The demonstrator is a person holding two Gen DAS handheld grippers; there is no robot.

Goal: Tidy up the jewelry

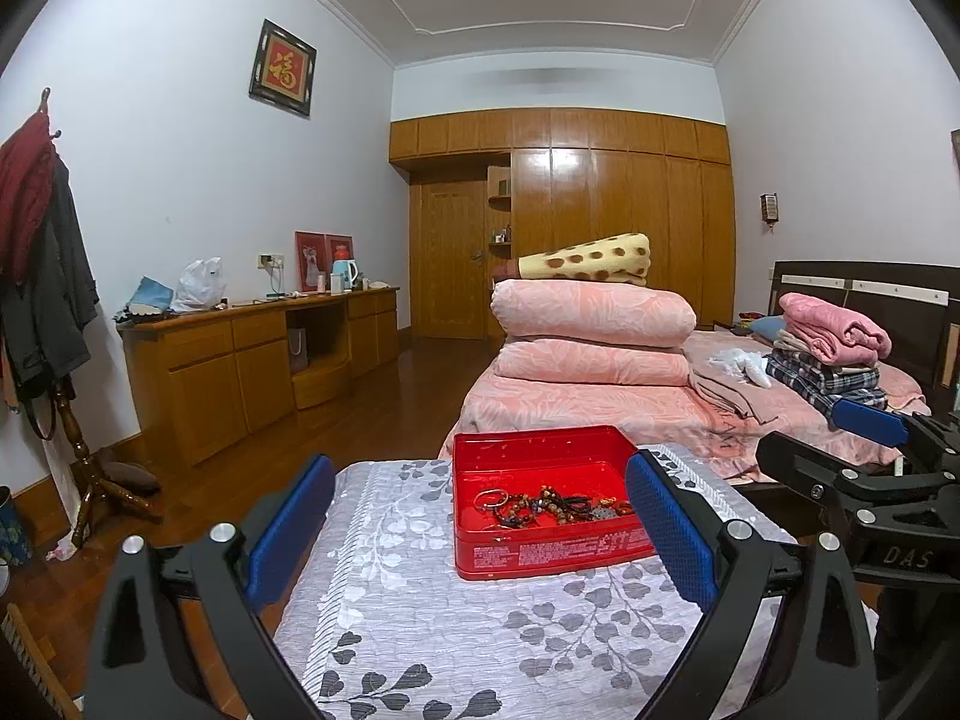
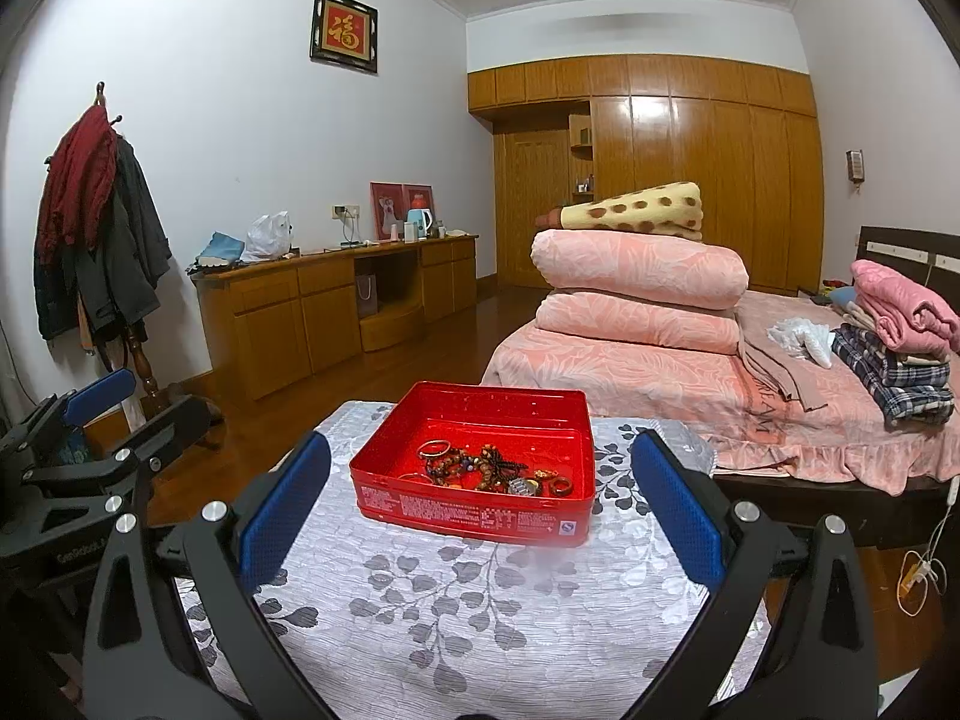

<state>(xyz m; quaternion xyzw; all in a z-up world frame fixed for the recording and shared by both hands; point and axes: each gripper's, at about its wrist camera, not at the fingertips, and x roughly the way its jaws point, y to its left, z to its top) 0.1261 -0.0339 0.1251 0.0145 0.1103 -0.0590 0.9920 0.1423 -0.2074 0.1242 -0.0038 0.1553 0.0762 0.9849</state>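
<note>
1. Left wrist view: the left tool point(image 1: 480, 531) hangs low over the bench point(image 1: 420, 618), its blue pads spread wide and pinching nothing.
2. A red tin point(image 1: 543, 552), open and lidless, sits on the leaf-patterned cloth just ahead of the left tool, lying between its pads and nearer the right-hand one.
3. Inside the tin, a heap of jewelry point(image 1: 555, 507) lies toward the near wall: dark beaded bracelets tangled together, with a plain metal bangle point(image 1: 491, 501) at the left edge of the heap. The far half of the tin floor is bare.
4. The right tool point(image 1: 864, 420) shows off to the right of the tin, apart from it, with one blue pad visible.
5. Right wrist view: the right tool point(image 2: 480, 504) also has its pads spread wide, empty, on either side of the tin point(image 2: 480, 513) just ahead.
6. Here the jewelry point(image 2: 492, 468) shows more clearly: brown bead strands, the bangle point(image 2: 433, 450) at the left, and a ring point(image 2: 562, 485) at the right end near the tin's front wall.
7. The left tool point(image 2: 99, 390) sits off to the left of the tin, clear of it, past the bench's edge.
8. Beyond the bench stands a bed point(image 2: 660, 384) with rolled pink quilts.
</note>
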